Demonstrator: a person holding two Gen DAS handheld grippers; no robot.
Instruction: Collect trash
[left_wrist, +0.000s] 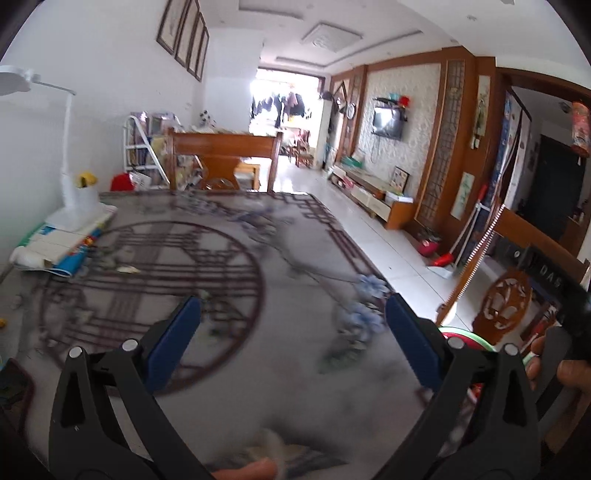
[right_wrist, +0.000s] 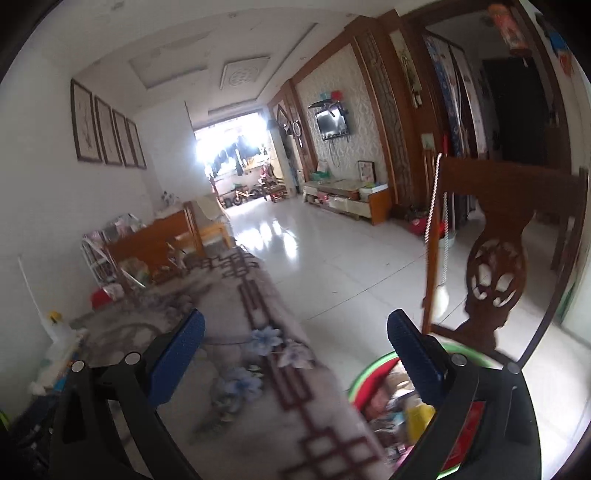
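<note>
Both the left gripper (left_wrist: 293, 317) and right gripper (right_wrist: 295, 332) gape empty, bin (right_wrist: 373, 391) at five o'clock already holding trash, scraps (left_wrist: 127, 270) at ten o'clock remaining.

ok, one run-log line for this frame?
left gripper: open, empty | right gripper: open, empty | trash basin: beside table, holds trash | frames blurred

Patterned table (left_wrist: 258, 387) bears lamp (left_wrist: 74, 199) and books (left_wrist: 59, 243).
</note>
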